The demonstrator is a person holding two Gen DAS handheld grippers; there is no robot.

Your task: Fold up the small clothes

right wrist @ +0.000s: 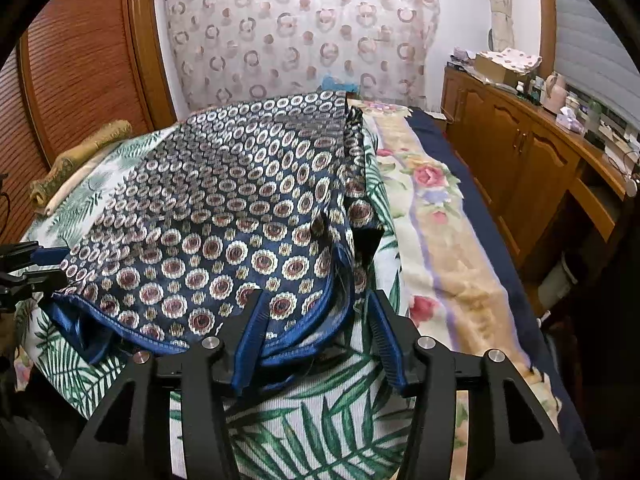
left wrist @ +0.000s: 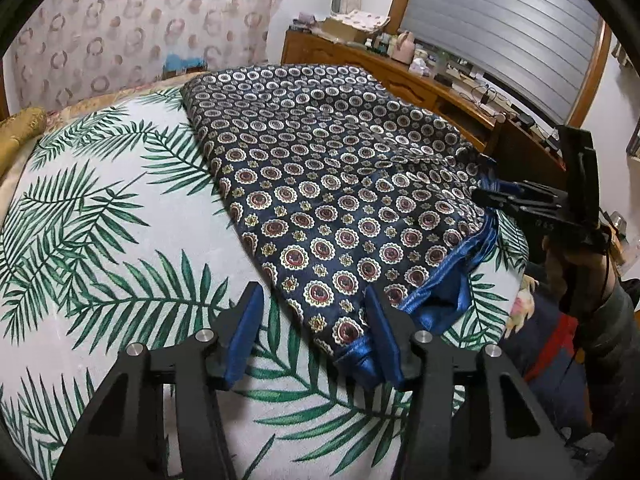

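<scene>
Both wide open: left hand-held gripper (left wrist: 312,320) and right hand-held gripper (right wrist: 316,320) straddle the patterned garment's (left wrist: 340,184) blue-trimmed corners on the leaf-print bedcover (left wrist: 120,248).

No readable text, label or number anywhere.

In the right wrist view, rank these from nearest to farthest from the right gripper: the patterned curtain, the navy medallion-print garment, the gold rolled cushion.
1. Navy medallion-print garment: its blue hem lies between the fingers of the right gripper, which is open.
2. Gold rolled cushion: far left, at the bed's edge by the wooden panel.
3. Patterned curtain: on the back wall, beyond the bed.
</scene>
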